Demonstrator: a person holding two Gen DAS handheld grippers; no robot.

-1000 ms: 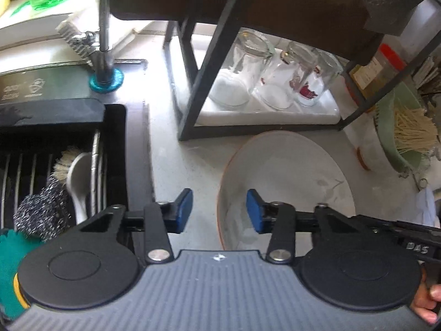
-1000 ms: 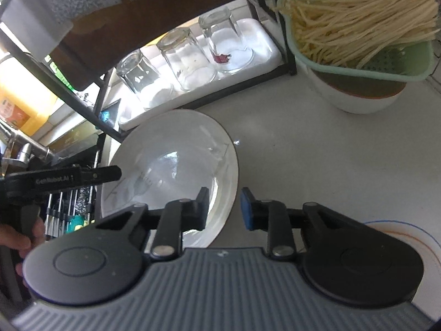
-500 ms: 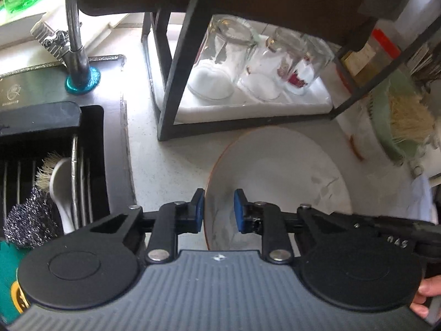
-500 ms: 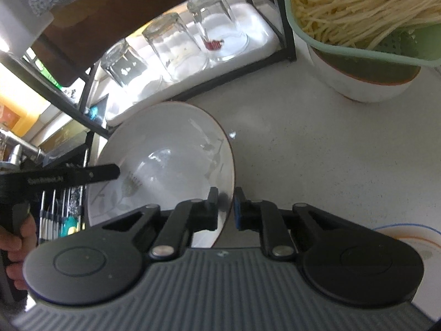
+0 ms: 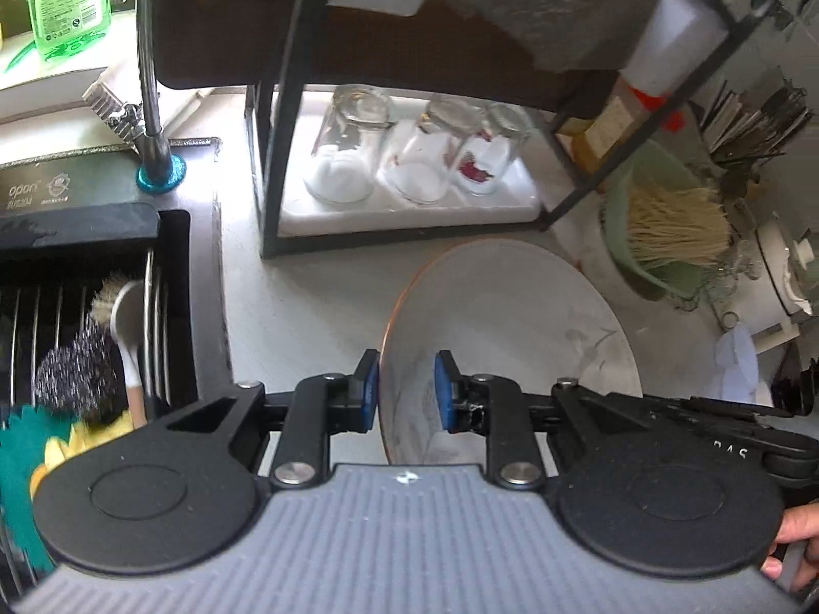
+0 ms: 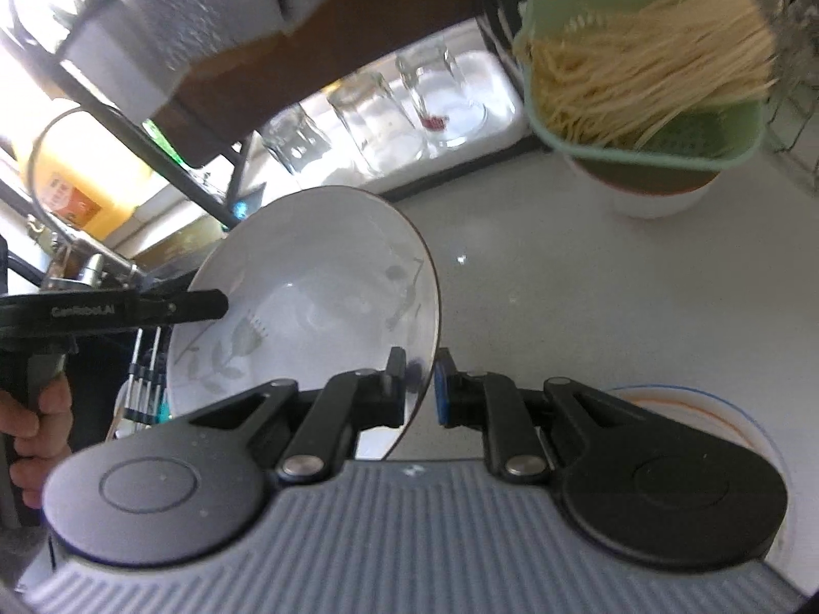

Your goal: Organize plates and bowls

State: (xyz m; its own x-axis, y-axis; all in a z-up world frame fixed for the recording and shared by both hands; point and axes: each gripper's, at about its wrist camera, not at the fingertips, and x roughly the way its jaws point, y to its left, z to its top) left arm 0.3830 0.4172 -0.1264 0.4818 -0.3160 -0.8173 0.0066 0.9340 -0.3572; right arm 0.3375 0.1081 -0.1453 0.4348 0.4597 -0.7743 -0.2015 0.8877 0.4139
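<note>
Left gripper [image 5: 407, 391] and right gripper [image 6: 421, 382] angle downward, each with jaws clamped, a hand [image 6: 33, 427] gripping the left handle.

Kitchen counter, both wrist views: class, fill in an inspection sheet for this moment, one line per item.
Surface: pale speckled counter, sink at one end.
Job's things: white bowl with leaf pattern, held tilted by its rim on two sides; another plate lies nearer the camera.
Clutter: three upturned glasses on a rack tray; green basket of noodles on a bowl; scrubbers in the sink.
Grippers: left hand-held gripper and right hand-held gripper both clamp the bowl's rim.
Cables: nothing seen.
Surroundings: tap, green soap bottle.
</note>
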